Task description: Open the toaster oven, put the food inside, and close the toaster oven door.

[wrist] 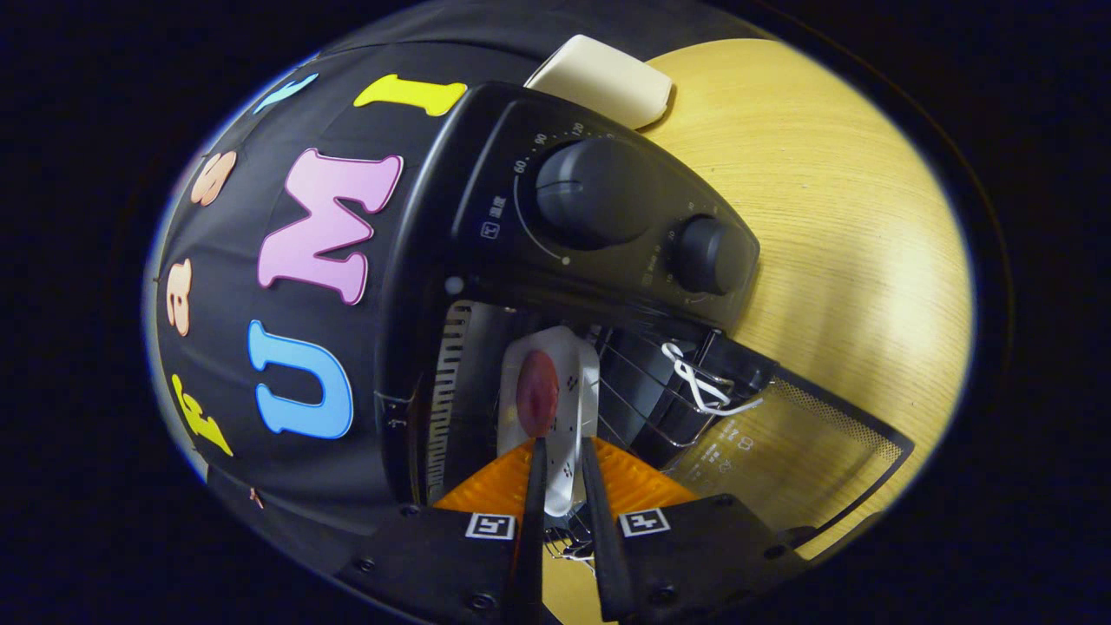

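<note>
60, 90 on temp knob (pixel 594 193) dial

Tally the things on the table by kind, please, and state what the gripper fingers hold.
Toaster oven: 1, door open
Knobs: 2
Tray with food: 1, gripper shut on it
Cream box: 1
Total: 5

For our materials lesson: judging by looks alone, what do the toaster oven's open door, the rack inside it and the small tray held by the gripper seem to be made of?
Door: probably clear glass with a dotted border; the wood-look table shows through it.
Rack: thin bare metal wire, shiny.
Tray: smooth, white, glossy; plastic or ceramic, can't tell. The gripper pinches its edge, the reddish food on it.
</note>
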### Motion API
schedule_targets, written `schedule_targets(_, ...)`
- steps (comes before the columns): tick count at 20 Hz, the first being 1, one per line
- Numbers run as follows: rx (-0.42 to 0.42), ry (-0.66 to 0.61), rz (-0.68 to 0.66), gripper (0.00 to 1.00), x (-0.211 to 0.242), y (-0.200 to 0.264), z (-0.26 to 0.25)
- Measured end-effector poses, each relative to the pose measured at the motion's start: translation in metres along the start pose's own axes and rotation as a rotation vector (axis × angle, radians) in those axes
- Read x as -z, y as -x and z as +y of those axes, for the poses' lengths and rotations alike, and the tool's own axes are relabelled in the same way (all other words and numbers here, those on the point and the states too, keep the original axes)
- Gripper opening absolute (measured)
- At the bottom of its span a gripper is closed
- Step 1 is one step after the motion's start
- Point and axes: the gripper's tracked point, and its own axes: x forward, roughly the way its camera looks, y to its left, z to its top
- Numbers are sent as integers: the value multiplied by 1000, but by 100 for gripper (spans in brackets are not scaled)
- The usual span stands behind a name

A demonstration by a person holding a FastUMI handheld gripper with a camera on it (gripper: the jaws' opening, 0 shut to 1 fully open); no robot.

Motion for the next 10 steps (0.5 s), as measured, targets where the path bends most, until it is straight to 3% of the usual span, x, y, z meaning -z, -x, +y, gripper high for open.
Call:
schedule_targets(5, -36, 120, 40, 63, -7, 33, 5)
schedule_targets(7, -50, 213, 76, 98, -4, 50, 7)
schedule_targets(10, -40, 328, 150, 99, 5, 77, -3)
